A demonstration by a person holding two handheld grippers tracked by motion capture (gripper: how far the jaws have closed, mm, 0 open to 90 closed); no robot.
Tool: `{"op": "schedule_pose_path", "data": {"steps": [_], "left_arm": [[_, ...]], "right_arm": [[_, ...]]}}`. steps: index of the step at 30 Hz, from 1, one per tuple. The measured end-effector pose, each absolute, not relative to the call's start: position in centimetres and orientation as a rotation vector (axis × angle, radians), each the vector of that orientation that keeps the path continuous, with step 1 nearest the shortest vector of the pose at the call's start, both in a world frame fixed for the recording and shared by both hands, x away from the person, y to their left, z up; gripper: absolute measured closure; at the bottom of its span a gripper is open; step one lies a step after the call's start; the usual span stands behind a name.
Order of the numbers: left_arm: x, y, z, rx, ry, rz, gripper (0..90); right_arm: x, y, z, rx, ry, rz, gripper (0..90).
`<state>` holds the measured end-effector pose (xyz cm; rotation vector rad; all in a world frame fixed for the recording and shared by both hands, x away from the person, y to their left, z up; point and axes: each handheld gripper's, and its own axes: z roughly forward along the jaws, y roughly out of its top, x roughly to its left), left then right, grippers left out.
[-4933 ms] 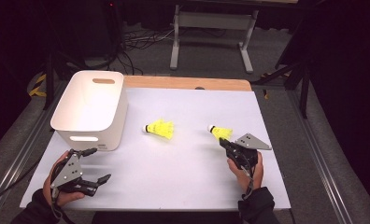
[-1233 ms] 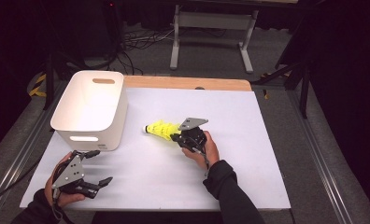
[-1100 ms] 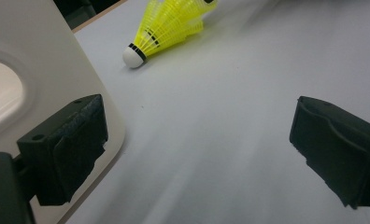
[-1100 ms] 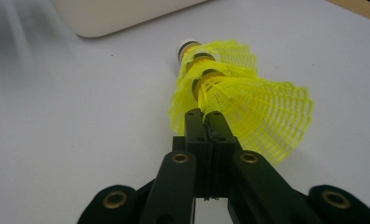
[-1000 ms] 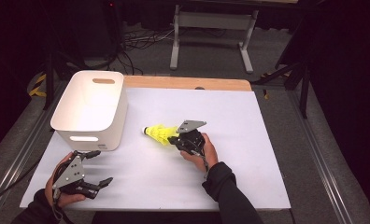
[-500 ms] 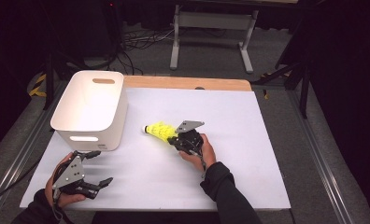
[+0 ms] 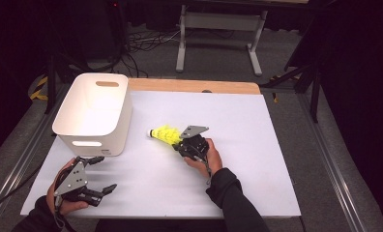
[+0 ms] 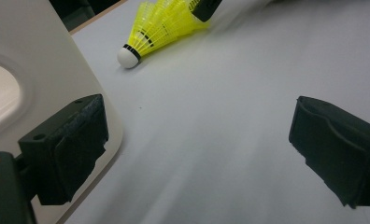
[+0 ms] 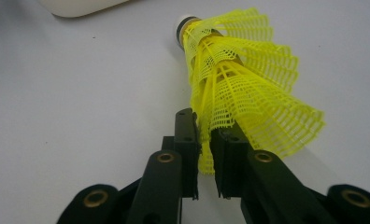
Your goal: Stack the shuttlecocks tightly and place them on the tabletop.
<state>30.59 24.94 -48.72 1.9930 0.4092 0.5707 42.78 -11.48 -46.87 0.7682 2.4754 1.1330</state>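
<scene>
A yellow shuttlecock point(image 7: 164, 134) with a white cork lies on the white table, cork toward the bin. Its mesh skirt point(image 9: 239, 79) looks layered, as if one is nested in another. My right gripper point(image 7: 178, 145) is shut on the skirt's rim; in the right gripper view the jaws point(image 9: 204, 126) pinch the yellow mesh. My left gripper point(image 7: 106, 173) rests open near the front left edge with nothing between its pads point(image 8: 197, 149). From there the shuttlecock point(image 8: 160, 25) shows farther off, with the right gripper's tip point(image 8: 204, 7) at its skirt.
A white bin point(image 7: 90, 130) with handle slots stands at the left, just beyond my left gripper; its wall point(image 8: 33, 60) is close beside the left jaw. A wooden strip point(image 7: 194, 86) runs along the table's far edge. Cables and a metal stand lie on the floor behind.
The right gripper carried a shuttlecock from the right side to the one near the bin, then edged slightly left. Two separate shuttlecocks now show as one. The left gripper has stayed put.
</scene>
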Motion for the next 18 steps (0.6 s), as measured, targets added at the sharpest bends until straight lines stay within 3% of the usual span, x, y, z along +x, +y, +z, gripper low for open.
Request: {"op": "schedule_pose_path", "data": {"steps": [18], "left_arm": [[30.6, 25.0, -48.6, 1.996, 0.407, 0.582, 5.5]], "right_arm": [[40.9, -11.5, -45.6, 0.775, 2.407, 1.085, 57.9]]}}
